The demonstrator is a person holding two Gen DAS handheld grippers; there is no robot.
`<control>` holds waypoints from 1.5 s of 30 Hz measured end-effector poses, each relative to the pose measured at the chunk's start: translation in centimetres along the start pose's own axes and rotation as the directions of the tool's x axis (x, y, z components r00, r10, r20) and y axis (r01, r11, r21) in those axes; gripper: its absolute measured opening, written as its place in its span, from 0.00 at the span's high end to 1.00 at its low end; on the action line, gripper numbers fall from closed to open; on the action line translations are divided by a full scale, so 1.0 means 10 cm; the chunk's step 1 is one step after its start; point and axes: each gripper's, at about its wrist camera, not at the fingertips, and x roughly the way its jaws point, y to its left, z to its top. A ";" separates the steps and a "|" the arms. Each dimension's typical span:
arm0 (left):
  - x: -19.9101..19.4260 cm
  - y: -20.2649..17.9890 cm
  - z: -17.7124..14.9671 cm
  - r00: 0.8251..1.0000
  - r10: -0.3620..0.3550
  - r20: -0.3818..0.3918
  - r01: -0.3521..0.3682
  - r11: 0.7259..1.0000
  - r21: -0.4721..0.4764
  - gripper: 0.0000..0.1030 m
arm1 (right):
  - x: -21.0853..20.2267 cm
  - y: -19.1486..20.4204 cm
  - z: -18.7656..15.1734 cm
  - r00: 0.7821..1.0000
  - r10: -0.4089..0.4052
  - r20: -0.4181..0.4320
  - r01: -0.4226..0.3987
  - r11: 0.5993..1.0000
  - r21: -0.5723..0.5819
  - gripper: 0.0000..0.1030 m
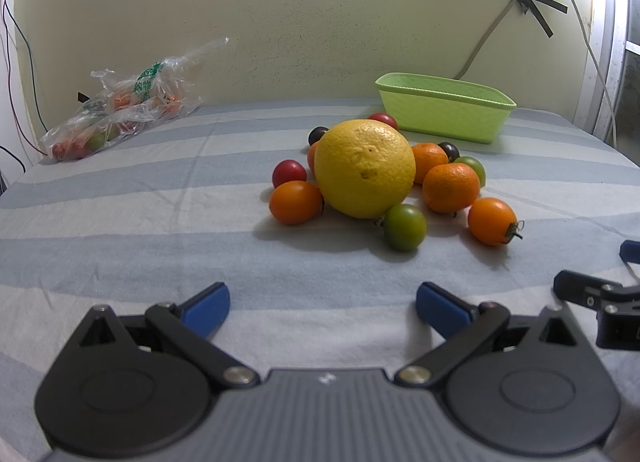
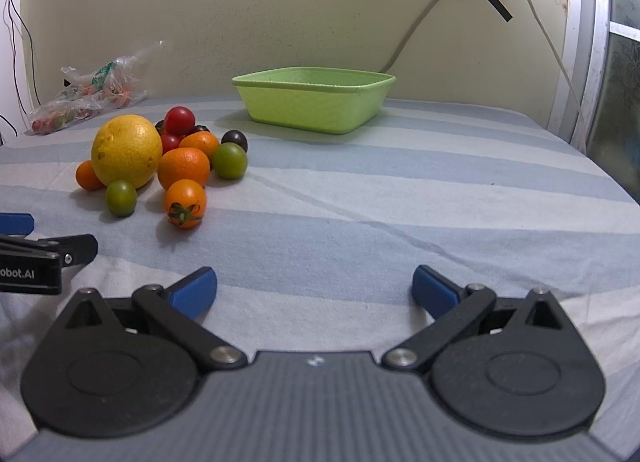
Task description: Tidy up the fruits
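Note:
A big yellow citrus [image 1: 365,168] [image 2: 126,150] lies on the striped cloth, ringed by tangerines [image 1: 451,187] [image 2: 183,167], orange, red, green and dark cherry tomatoes. One green tomato [image 1: 405,227] [image 2: 121,198] and one orange tomato [image 1: 492,221] [image 2: 185,203] lie nearest me. A light green basket [image 1: 444,106] [image 2: 314,99] stands behind the pile, by the wall. My left gripper [image 1: 322,308] is open and holds nothing, short of the pile. My right gripper [image 2: 314,292] is open too, to the right of the fruit, facing bare cloth.
A clear plastic bag [image 1: 120,114] [image 2: 86,96] with more tomatoes lies at the back left against the wall. Cables [image 1: 484,42] hang down the wall behind the basket. A window frame [image 2: 588,42] borders the right side. Part of the other gripper shows at each view's edge.

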 end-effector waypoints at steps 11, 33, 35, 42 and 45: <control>-0.10 0.21 -0.06 0.996 -0.072 0.061 0.079 0.991 -0.109 0.00 | 0.00 -0.02 -0.01 1.000 0.019 -0.002 -0.019 1.000 -0.018 0.00; -0.21 0.09 0.11 0.957 -0.242 0.160 0.244 0.970 0.004 0.01 | -0.10 -0.07 0.31 0.956 0.292 0.040 -0.283 0.946 -0.156 0.54; -0.14 0.06 0.15 0.954 -0.270 0.130 0.273 0.962 -0.001 0.06 | -0.07 -0.03 0.32 0.950 0.309 0.038 -0.298 0.940 -0.168 0.60; 0.13 0.11 0.26 0.933 -0.359 0.019 0.359 0.927 -0.107 0.35 | -0.01 0.12 0.33 0.934 0.356 0.021 -0.340 0.907 -0.250 0.64; 0.14 0.12 0.28 0.932 -0.361 0.014 0.361 0.926 -0.113 0.37 | -0.01 0.11 0.37 0.929 0.369 0.028 -0.351 0.903 -0.250 0.64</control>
